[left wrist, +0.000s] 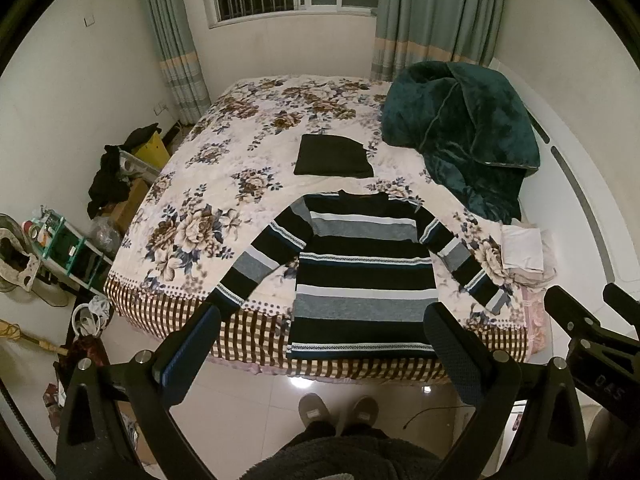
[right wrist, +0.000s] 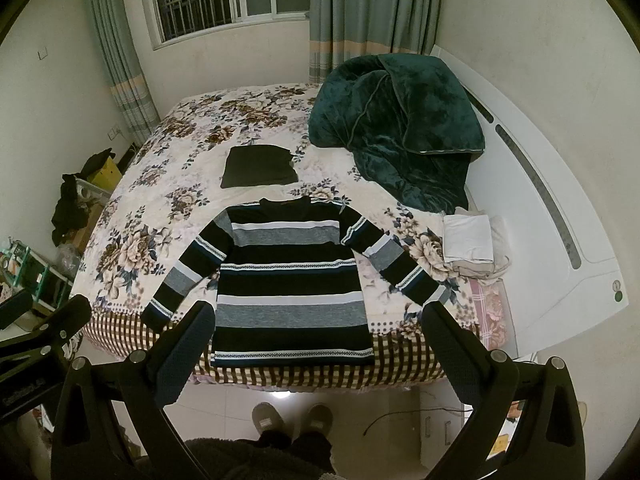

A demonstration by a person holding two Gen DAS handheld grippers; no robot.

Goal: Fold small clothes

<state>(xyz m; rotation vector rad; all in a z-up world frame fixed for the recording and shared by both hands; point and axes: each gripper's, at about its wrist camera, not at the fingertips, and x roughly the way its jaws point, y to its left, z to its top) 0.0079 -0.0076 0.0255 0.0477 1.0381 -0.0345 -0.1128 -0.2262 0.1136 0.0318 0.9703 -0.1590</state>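
Here, the left gripper (left wrist: 320, 344) and right gripper (right wrist: 316, 340) hover with jaws spread and empty above one striped sweater (right wrist: 290, 276), laid flat with its hem overhanging the bed (right wrist: 132, 184) edge; a careless tug could slide it floorward. Beyond lie one folded dark garment (right wrist: 258, 166), one pale stack (right wrist: 470, 246) and one green blanket (right wrist: 400, 120).

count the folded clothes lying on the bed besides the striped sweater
2 at least: a dark folded garment past the sweater's collar, and a pale folded stack at the bed's right edge by the sweater's sleeve. That stack may hold several pieces.
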